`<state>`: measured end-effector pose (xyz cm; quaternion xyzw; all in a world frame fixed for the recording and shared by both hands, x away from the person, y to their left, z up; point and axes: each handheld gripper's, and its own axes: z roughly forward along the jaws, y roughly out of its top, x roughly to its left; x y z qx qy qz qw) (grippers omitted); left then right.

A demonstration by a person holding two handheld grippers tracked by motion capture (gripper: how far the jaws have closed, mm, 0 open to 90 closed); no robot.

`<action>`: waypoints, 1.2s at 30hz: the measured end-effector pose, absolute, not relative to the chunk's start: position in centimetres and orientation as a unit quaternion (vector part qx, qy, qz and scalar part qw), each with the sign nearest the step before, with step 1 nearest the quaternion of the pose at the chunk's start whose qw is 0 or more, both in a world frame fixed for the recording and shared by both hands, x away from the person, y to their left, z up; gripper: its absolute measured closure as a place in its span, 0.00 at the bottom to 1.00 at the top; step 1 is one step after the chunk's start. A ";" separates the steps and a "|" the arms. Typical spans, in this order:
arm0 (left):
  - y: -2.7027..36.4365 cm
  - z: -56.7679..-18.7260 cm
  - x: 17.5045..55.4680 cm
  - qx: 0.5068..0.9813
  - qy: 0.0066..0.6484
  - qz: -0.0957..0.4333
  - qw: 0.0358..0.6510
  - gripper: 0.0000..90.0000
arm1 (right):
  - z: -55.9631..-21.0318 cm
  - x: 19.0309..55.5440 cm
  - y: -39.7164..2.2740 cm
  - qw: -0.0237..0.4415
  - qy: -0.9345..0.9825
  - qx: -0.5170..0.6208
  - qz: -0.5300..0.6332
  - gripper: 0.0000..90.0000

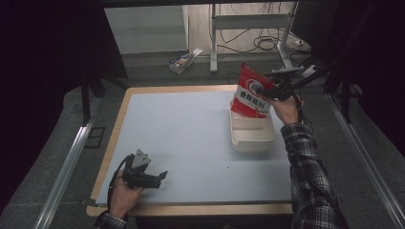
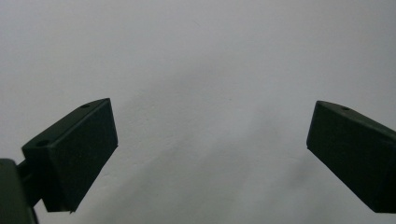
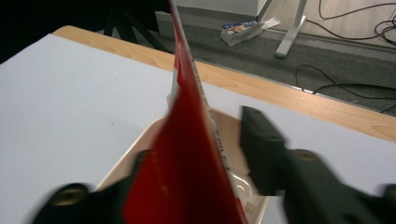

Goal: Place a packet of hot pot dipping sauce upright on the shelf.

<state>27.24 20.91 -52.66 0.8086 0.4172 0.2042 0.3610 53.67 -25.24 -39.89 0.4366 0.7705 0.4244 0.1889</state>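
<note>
The right gripper [image 1: 270,93] holds a glossy red pouch [image 1: 251,91] upright, its jaws closed on its edge, with the bottom resting in the far end of a cream plastic tray [image 1: 253,138] — probably nearly placed. The left gripper [image 1: 160,176] idles, jaws wide, on the matte tabletop [image 1: 191,138].

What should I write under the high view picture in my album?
Right gripper lifts a red snack bag over a cream tray.
</note>
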 end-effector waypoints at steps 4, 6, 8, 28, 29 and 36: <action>20.9 -52.7 27.3 0.809 0.418 0.204 0.360 0.02 | -39.7 53.5 -25.6 0.188 0.764 0.440 0.433 0.34; 20.9 -52.7 27.3 0.809 0.417 0.204 0.360 0.02 | -39.6 53.4 -25.7 0.187 0.761 0.443 0.436 0.28; 20.9 -52.7 27.3 0.809 0.418 0.205 0.359 0.02 | -39.5 53.1 -25.8 0.185 0.762 0.440 0.436 0.25; 20.7 -52.6 27.2 0.808 0.416 0.202 0.366 0.02 | -39.0 48.9 -26.4 0.185 0.790 0.410 0.417 0.08; 20.7 -52.6 27.2 0.808 0.416 0.202 0.366 0.02 | -39.1 48.7 -26.4 0.183 0.791 0.409 0.417 0.07; 20.7 -52.6 27.2 0.809 0.414 0.202 0.365 0.02 | -39.2 47.0 -26.2 0.185 0.798 0.402 0.409 0.06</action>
